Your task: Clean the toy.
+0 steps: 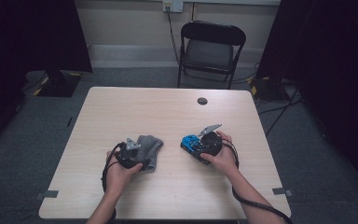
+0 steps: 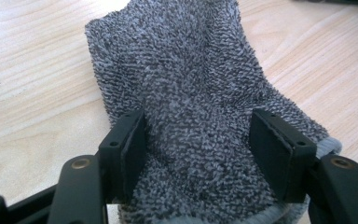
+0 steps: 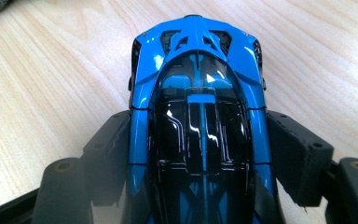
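A grey terry sock (image 2: 191, 60) lies rumpled on the light wooden table (image 1: 168, 112), left of centre. My left gripper (image 2: 198, 119) has its two black pads (image 2: 130, 142) against the sock's sides near the cuff, and the cloth bulges between them; in the high view this gripper (image 1: 140, 154) sits at the sock's (image 1: 151, 144) near end. A glossy blue and black toy car (image 3: 198, 93) stands on the table right of centre. My right gripper (image 3: 200, 121) clamps its body from behind, pads touching both flanks. From above, the right gripper (image 1: 196, 145) and the car (image 1: 191, 142) point left.
A dark round cable hole (image 1: 202, 101) is in the table's far half. A black folding chair (image 1: 212, 46) stands beyond the far edge. Dark curtains flank the room and cables run on the floor at the right.
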Motion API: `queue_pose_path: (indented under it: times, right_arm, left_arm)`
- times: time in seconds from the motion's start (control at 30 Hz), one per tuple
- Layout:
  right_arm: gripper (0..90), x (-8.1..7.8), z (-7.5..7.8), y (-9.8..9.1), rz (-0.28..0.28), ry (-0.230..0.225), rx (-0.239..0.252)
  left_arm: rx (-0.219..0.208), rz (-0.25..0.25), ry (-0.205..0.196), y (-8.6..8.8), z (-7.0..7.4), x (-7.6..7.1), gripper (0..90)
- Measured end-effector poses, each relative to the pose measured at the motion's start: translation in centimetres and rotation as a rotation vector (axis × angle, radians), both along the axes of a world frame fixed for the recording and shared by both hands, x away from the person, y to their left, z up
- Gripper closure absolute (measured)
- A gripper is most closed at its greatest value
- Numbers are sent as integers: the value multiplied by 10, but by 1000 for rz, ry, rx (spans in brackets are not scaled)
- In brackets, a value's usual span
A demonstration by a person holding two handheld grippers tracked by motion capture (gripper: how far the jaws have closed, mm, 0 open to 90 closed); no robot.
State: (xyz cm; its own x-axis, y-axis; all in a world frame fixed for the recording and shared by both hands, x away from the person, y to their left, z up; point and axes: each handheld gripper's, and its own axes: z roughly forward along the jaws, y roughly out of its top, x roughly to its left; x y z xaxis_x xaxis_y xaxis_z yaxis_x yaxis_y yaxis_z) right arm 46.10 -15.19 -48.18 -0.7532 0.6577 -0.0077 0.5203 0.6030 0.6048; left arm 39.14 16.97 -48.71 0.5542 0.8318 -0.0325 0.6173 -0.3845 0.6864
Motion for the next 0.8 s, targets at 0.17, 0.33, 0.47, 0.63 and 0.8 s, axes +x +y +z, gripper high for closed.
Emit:
queue_pose_path:
  times: [0.17,0.33,0.47,0.63,0.8]
  right_arm:
    - [284,-2,5,-2,11,0,3]
    - [284,-6,10,-4,20,-4,16]
    - [284,-10,9,-3,26,2,21]
    - [284,-13,8,-4,32,12,34]
    - [284,-15,8,-7,33,14,41]
  left_arm:
    - [-11,10,12,0,3,0,349]
    - [-7,44,-17,-4,10,3,303]
    - [19,80,7,-7,9,8,302]
    - [99,43,5,-17,1,7,336]
    - [84,14,63,-14,10,13,714]
